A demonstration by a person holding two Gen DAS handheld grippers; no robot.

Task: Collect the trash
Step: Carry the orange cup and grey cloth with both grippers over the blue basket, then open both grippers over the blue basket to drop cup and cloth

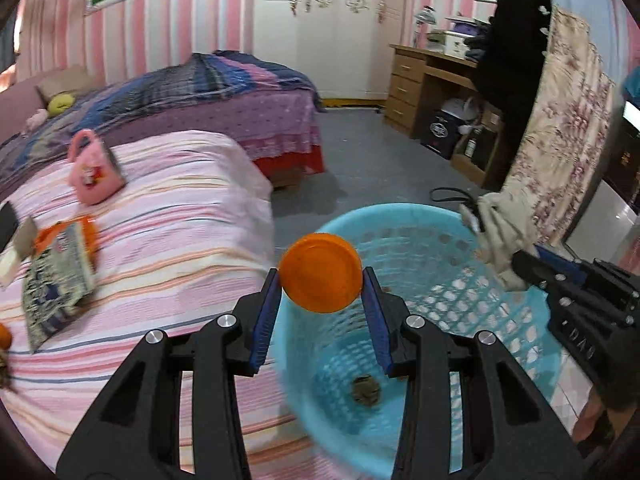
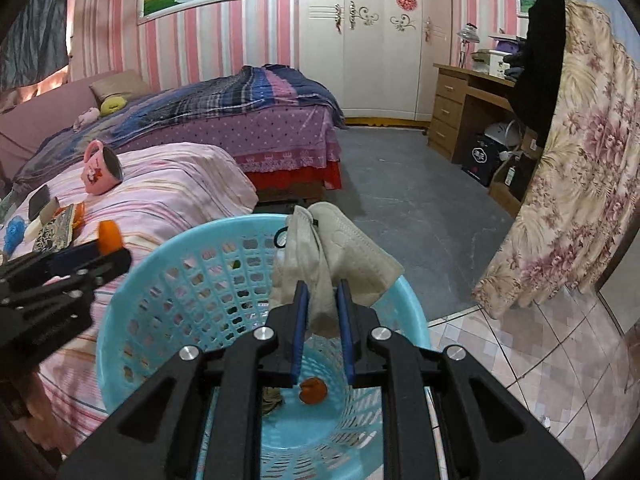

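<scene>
My left gripper [image 1: 321,276] is shut on an orange round lid [image 1: 321,273] and holds it over the near-left rim of a light blue perforated basket [image 1: 440,236]. My right gripper [image 2: 322,296] is shut on a beige face mask [image 2: 340,244] and holds it above the basket's far rim [image 2: 168,256]. The mask also shows in the left wrist view [image 1: 500,236], and the lid in the right wrist view [image 2: 109,237]. On the basket floor lie a small brown scrap [image 1: 365,390] and an orange peel piece [image 2: 313,391].
A pink-striped bed [image 1: 168,240] stands left of the basket, with a pink mug [image 1: 94,176], a patterned packet [image 1: 56,268], a card and a blue item [image 2: 14,234] on it. A floral curtain [image 2: 580,160] hangs at right, a wooden desk [image 1: 424,80] behind.
</scene>
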